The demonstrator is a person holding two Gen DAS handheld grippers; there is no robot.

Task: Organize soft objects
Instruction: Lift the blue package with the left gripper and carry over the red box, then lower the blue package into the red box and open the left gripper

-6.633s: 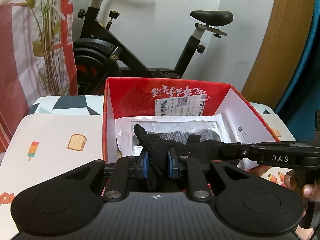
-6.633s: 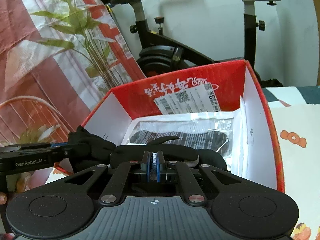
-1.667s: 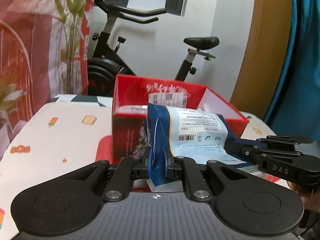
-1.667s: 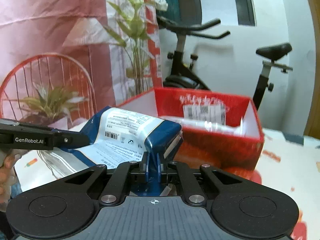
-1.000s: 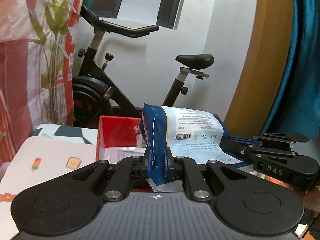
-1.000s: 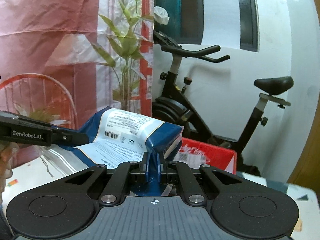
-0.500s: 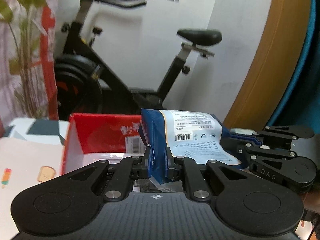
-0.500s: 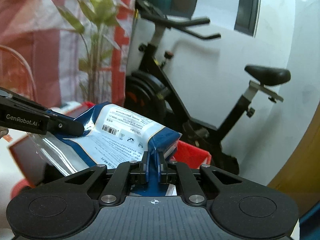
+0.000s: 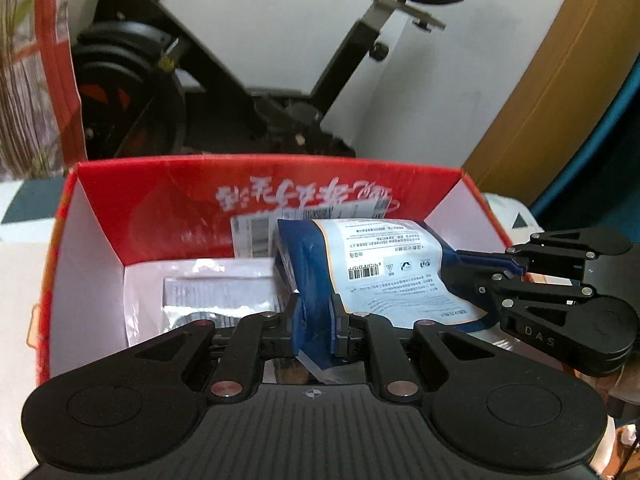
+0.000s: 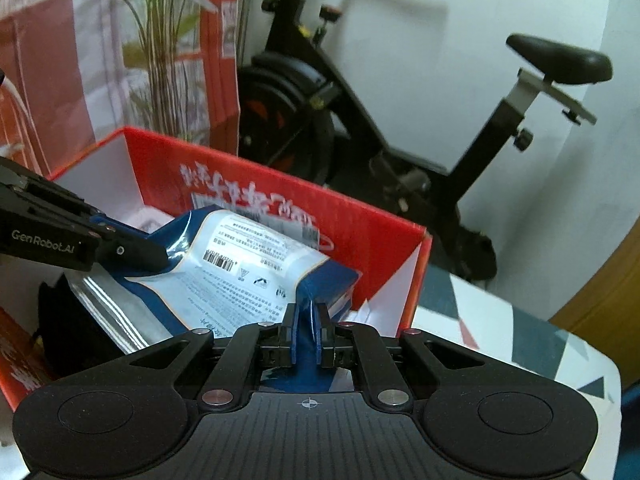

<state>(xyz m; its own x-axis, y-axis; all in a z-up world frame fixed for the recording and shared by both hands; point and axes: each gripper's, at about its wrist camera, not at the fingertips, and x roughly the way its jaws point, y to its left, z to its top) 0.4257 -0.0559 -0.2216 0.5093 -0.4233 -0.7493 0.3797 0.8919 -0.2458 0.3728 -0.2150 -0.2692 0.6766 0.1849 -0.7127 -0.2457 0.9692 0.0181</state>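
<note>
Item: blue-and-white soft pack [image 9: 384, 268], held over the open red box [image 9: 100, 240].

Grip: left gripper [image 9: 316, 320] clamped narrow on one blue end; right gripper [image 10: 307, 334] pinched nearly shut on the opposite edge fold.

Risks: thin edge may slip from the right jaws; uneven release could leave the pack propped on the box wall; it may crumple the clear bag [image 9: 216, 292] below the left jaws.

Unclear: box floor under the pack hidden; dark object [image 10: 68, 332] left of the right jaws unidentifiable; print blurred.

both wrist views look steeply down, close over the red box [image 9: 160, 200] (shared).
</note>
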